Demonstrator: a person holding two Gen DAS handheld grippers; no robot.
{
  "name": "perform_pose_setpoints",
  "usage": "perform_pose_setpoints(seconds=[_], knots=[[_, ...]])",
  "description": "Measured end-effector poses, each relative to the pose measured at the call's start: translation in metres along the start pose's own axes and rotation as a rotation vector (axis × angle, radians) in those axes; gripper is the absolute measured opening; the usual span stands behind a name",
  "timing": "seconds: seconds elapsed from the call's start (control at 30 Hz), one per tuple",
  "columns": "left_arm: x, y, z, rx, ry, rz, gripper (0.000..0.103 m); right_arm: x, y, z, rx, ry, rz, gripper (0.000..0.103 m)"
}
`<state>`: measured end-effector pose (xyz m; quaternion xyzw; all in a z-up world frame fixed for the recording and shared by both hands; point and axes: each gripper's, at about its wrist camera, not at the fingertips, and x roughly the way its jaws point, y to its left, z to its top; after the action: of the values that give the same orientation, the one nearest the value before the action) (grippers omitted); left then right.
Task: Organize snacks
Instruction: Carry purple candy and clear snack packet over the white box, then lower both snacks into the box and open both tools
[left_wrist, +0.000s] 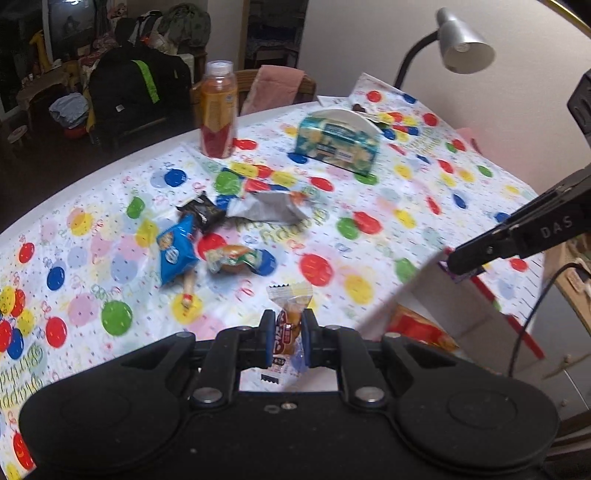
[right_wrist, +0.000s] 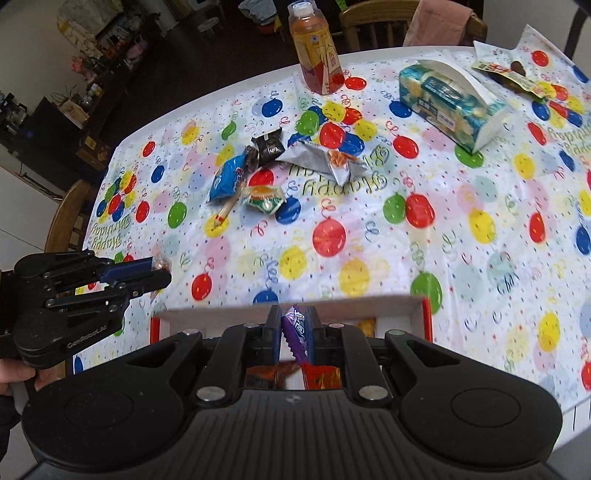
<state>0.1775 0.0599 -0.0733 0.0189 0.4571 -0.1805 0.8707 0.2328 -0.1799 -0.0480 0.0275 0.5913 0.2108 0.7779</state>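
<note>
We have open counter (right_wrist: 369, 229) between the white box (right_wrist: 369, 306) near us and the snack cluster (right_wrist: 258, 173), while the bottle (right_wrist: 317, 51) and tissue box (right_wrist: 447, 99) block the far side.

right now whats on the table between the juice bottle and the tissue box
Nothing: in the right wrist view, only bare balloon-print tablecloth lies between the juice bottle and the tissue box.

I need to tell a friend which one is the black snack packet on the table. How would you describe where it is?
Start at the tall orange drink bottle at the far edge of the balloon-print table. Nearer the camera lies a small heap of snacks; the black packet is at its far side, between the blue packet and the silver pouch. It is the only dark, squarish one.
</note>
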Motion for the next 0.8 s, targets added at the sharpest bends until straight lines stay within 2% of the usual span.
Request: perform_pose_setpoints(seconds=[0.27, 0.8], knots=[[-0.014, -0.040, -0.027, 0.055, 0.035, -0.061, 0.011, 0.000, 0.003, -0.047, -0.012, 0.035, -0.016, 0.013], [0.009, -0.089, -0.089, 0.132, 0.199, -0.145, 0.011, 0.056, 0.003, -0.120, -0.006, 0.179, -0.032, 0.013]])
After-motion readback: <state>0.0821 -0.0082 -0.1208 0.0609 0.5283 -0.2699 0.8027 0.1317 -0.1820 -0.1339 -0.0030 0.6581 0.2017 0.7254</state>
